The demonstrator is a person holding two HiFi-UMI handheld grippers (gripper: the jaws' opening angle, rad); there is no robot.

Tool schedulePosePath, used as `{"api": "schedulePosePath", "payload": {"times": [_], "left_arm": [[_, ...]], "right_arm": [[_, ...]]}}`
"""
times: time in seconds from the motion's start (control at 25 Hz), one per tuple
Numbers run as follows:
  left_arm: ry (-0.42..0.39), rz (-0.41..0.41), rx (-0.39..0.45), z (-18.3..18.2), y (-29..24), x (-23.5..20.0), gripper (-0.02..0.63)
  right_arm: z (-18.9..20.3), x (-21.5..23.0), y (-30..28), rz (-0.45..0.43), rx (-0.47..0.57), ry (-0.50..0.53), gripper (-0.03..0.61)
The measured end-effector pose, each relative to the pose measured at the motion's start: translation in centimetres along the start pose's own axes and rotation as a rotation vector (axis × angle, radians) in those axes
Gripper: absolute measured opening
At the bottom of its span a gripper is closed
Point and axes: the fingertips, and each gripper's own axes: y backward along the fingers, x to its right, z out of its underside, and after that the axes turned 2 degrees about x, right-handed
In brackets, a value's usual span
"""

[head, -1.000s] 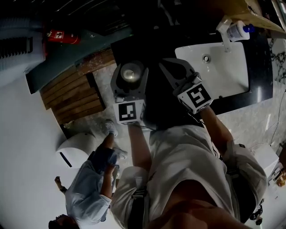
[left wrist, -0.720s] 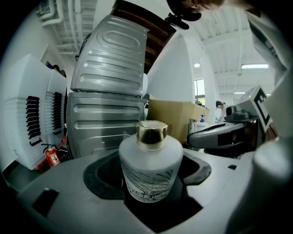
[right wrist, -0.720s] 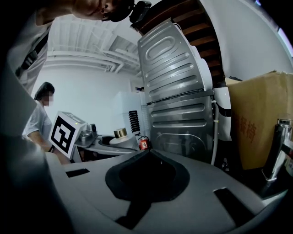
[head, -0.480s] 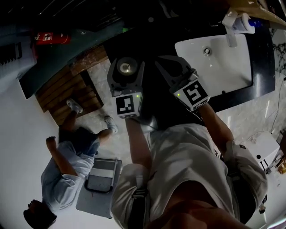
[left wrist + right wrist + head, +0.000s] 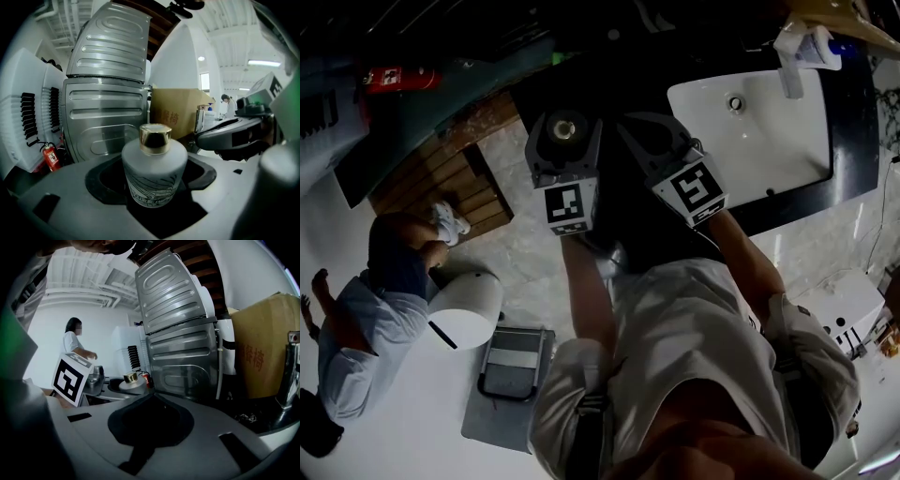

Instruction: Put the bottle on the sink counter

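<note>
**Bottle in hand, short of the counter**

The frosted bottle [image 5: 154, 174] with its gold cap [image 5: 155, 138] stands upright in the left gripper [image 5: 565, 150], whose jaws are clamped on its body. It is carried in the air, well apart from the white sink [image 5: 769, 141] and the dark counter [image 5: 855, 122] around it. The right gripper [image 5: 152, 420] rides beside it with its jaws together and nothing between them. This looks like the carrying step. Next, the bottle needs moving over a bare stretch of counter, clear of the faucet [image 5: 787, 58], and lowering flat before release.
</note>
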Motion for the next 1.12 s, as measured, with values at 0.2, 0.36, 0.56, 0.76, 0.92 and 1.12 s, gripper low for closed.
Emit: {"api": "schedulePosePath", "payload": {"times": [0.2, 0.36, 0.56, 0.76, 0.92, 1.12], "left_arm": [[-0.018, 0.006, -0.042, 1.0, -0.9, 0.1, 0.33], [-0.024, 0.012, -0.071, 1.7, -1.5, 0.3, 0.33], [-0.039, 0.013, -0.088, 2.2, -2.1, 0.6, 0.33], [-0.04, 0.013, -0.079, 2.2, -2.5, 0.7, 0.33], [-0.04, 0.01, -0.078, 2.2, -2.5, 0.8, 0.33], [-0.016, 0.015, -0.1, 2.8, -2.1, 1.0, 0.33]], "right_arm": [[0.7, 0.1, -0.2, 0.005, -0.016, -0.007, -0.003], [0.9, 0.5, -0.1, 0.012, -0.019, -0.012, -0.002], [1.0, 0.9, 0.2, 0.025, -0.019, -0.014, -0.002], [1.1, 1.0, 0.5, 0.031, -0.017, -0.012, -0.003], [0.9, 1.0, 0.8, 0.033, -0.012, -0.011, -0.003], [0.8, 0.9, 1.5, 0.034, -0.008, -0.004, -0.003]]}}
